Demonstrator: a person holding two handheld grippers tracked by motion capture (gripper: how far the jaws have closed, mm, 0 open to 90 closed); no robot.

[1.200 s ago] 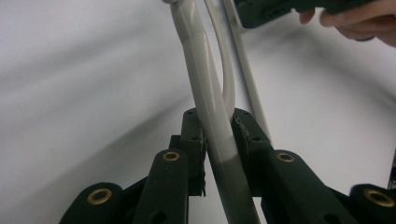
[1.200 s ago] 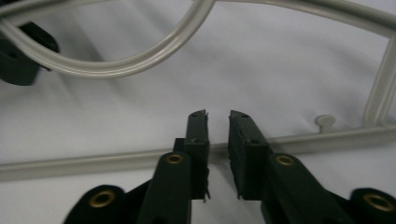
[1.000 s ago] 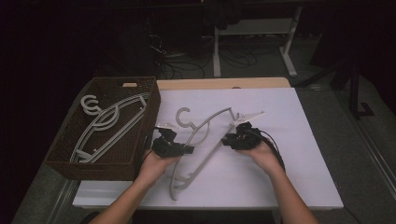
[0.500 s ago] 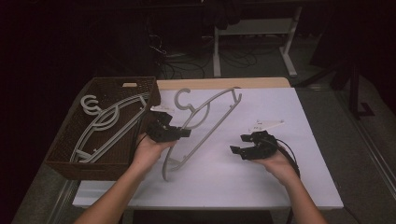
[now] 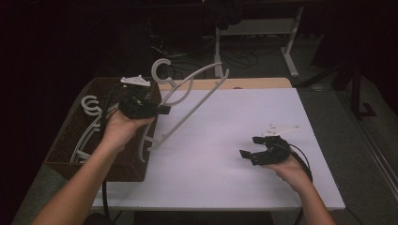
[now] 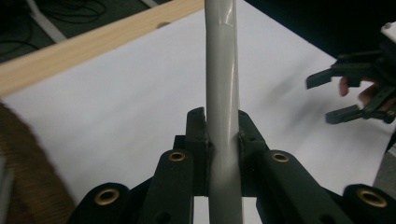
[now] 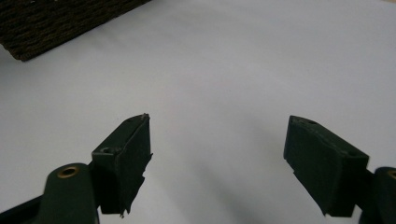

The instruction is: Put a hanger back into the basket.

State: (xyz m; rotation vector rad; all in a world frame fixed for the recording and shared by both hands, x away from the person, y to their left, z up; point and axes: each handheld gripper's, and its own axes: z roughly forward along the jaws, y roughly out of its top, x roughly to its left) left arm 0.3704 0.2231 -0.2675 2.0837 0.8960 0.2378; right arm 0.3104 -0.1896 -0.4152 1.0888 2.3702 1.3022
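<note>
A pale grey clothes hanger (image 5: 187,110) hangs tilted in the air, its hook (image 5: 160,71) uppermost, over the table's left side beside the basket. My left gripper (image 5: 159,111) is shut on one of its arms. In the left gripper view the hanger's bar (image 6: 222,70) runs straight up between the left gripper's (image 6: 222,126) closed pads. My right gripper (image 5: 248,147) rests low over the white table at the right; its jaws have just been opening and stand wide apart. Nothing lies between them in the right gripper view (image 7: 219,154).
A brown wicker basket (image 5: 122,168) stands at the table's left edge, with more pale hangers (image 5: 91,105) lying in it; its corner (image 7: 56,23) appears in the right gripper view. The white tabletop (image 5: 225,126) has a wooden strip (image 5: 244,83) along its far edge.
The right gripper let go of the hanger, drew back to the right and opened. The left gripper lifted the hanger up and leftward toward the basket.
</note>
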